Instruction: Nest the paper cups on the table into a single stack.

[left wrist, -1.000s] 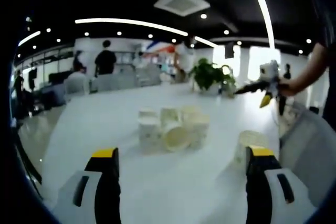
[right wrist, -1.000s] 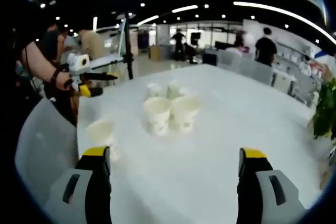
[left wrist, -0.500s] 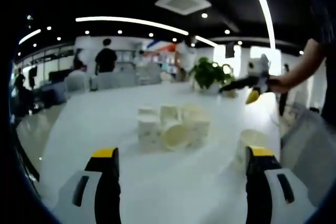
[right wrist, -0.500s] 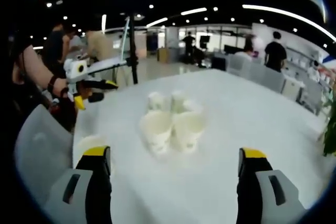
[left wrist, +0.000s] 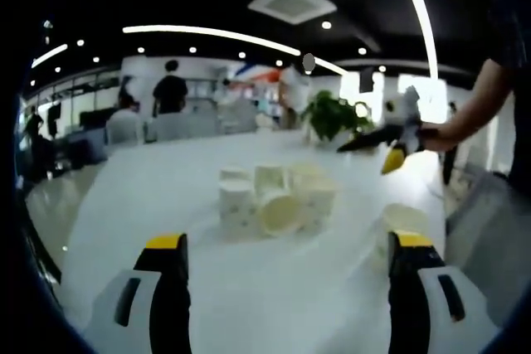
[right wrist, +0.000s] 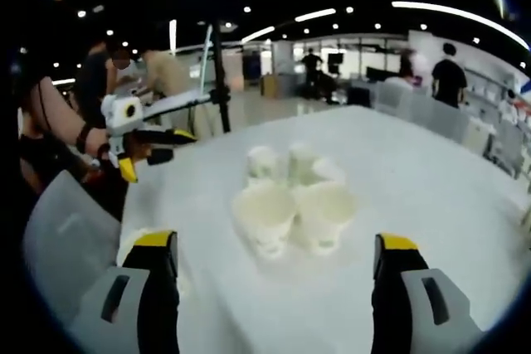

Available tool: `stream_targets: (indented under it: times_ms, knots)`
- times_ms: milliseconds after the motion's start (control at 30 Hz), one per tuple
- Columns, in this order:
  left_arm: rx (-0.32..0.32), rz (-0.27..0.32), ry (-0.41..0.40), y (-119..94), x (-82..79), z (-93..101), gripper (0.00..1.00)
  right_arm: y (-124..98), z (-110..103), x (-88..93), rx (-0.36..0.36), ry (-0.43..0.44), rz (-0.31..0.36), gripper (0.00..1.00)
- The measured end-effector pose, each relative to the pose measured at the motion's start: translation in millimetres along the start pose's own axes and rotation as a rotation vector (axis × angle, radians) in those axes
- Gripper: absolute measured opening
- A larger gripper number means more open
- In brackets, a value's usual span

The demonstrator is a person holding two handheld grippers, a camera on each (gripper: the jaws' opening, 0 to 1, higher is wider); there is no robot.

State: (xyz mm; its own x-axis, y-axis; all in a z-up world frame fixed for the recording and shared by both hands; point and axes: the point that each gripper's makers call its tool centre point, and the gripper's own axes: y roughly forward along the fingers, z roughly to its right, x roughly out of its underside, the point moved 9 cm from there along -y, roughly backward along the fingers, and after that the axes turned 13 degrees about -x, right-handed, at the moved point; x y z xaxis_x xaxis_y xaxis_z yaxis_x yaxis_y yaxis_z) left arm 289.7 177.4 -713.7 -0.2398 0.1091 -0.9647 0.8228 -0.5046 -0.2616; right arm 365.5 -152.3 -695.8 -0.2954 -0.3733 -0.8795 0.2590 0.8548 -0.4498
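Several white paper cups (left wrist: 274, 201) stand clustered mid-table, one of them lying on its side with its mouth toward me; the same cluster of cups (right wrist: 294, 203) is blurred in the right gripper view. A single cup (left wrist: 403, 221) stands apart by my left gripper's right jaw. My left gripper (left wrist: 289, 241) is open, short of the cluster, with nothing between its jaws. My right gripper (right wrist: 276, 241) is open too, facing the cluster from the other side. Each gripper appears in the other's view, held above the table: the right gripper (left wrist: 388, 142) and the left gripper (right wrist: 143, 133).
The white table (left wrist: 166, 196) is wide and bare around the cups. A potted plant (left wrist: 332, 116) stands at its far edge. A grey chair (right wrist: 62, 234) sits at the table's near side. A tripod pole (right wrist: 220, 80) and people stand in the background.
The right gripper's camera has moved closer to the cup cluster, which looks larger. In the left gripper view the right gripper has dipped slightly lower. Both stay open.
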Motion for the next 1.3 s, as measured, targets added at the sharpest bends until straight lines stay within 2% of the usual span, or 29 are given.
stream_targets:
  times_ms: [300, 433, 567, 933, 1300]
  knots:
    - [-0.006, 0.003, 0.003, -1, 2.2, -2.0, 0.98, 16, -4, 10.1, -0.028, 0.057, -0.013, 0.92]
    - [-0.005, -0.010, 0.002, -2, 4.4, 0.8, 0.98, 22, -3, 11.0, -0.034, 0.101, 0.013, 0.90]
    - [-0.009, 0.004, 0.001, -3, 3.6, 1.2, 0.98, 32, -7, 12.8, -0.046, 0.121, 0.010, 0.87]
    - [-0.009, -0.014, -0.012, -7, 8.6, -0.2, 0.97, 58, -14, 8.1, -0.091, 0.126, 0.009, 0.83]
    - [-0.014, -0.026, -0.020, -12, 13.5, -2.2, 0.97, 76, -9, 1.1, -0.109, 0.110, 0.008, 0.79]
